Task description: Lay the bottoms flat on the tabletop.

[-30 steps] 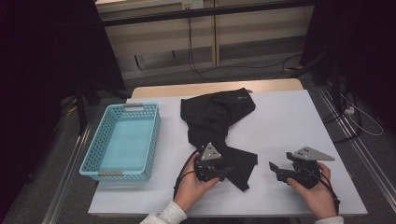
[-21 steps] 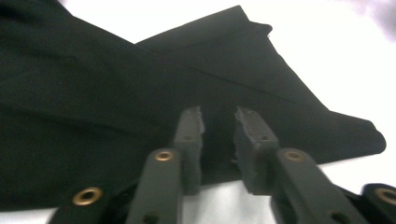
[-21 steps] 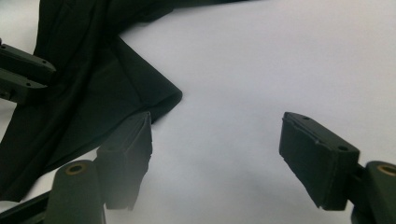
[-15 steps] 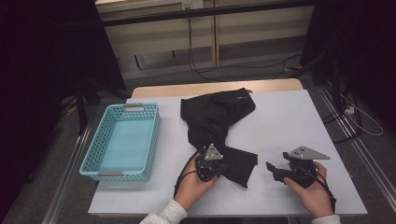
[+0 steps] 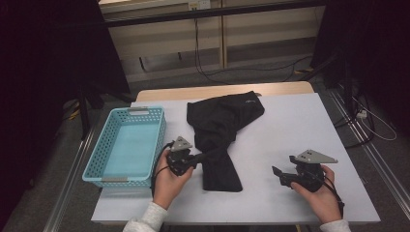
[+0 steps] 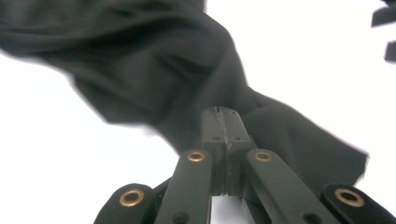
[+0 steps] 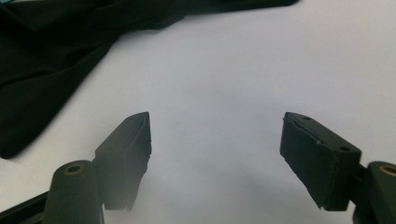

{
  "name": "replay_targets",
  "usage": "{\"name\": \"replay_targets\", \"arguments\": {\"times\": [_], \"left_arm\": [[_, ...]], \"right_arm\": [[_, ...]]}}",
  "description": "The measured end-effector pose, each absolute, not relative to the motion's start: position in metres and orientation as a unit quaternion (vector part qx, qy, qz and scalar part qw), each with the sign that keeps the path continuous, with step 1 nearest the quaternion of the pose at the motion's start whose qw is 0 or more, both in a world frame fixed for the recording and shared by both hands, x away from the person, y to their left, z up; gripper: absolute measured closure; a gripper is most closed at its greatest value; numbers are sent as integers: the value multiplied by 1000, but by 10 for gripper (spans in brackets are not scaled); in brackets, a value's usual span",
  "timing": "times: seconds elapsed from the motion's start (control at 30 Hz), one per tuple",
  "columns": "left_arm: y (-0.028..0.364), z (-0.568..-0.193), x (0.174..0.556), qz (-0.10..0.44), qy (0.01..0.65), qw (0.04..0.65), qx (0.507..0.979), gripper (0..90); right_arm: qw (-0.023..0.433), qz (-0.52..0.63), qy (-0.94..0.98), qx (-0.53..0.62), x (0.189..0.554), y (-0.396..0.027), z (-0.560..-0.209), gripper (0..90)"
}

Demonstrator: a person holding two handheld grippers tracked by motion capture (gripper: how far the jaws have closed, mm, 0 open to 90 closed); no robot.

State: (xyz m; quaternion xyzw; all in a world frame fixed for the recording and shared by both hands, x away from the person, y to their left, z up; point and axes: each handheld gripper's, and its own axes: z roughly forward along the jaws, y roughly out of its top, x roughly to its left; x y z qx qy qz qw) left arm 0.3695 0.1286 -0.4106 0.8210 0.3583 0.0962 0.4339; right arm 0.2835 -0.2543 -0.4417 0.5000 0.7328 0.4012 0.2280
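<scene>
Left gripper pinching the black cloth, right gripper idle

Left of centre, the left gripper [image 5: 197, 158] has its jaws clamped together on a fold of the black cloth [image 5: 220, 130], which lies mid-table beside the blue basket [image 5: 96, 164]; near right, the right gripper [image 5: 278, 175] rests with jaws wide apart, holding nothing.

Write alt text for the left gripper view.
The left gripper has its two black jaws shut on a fold of the black cloth, which bunches up above a white table. The cloth's upper left is blurred.
</scene>
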Motion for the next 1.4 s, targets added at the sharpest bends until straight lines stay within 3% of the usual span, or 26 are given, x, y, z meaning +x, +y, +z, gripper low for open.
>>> {"name": "replay_targets", "arguments": {"times": [0.33,0.5,0.73,1.13,1.27,1.4], "left_arm": [[155,-404,366,128,386,429,807,900],[157,-403,364,130,390,429,804,900],[159,-405,366,122,397,435,799,900],[159,-406,366,119,399,437,798,900],[158,-406,366,120,397,437,798,900],[159,-406,365,120,398,436,798,900]], "right_arm": [[218,415,759,453,309,-216,-442,217],[212,410,771,438,331,-202,-444,306],[191,406,777,441,368,-181,-448,345],[185,367,802,434,411,-141,-461,583],[193,367,795,443,419,-136,-463,625],[195,367,791,449,422,-138,-463,805]]}}
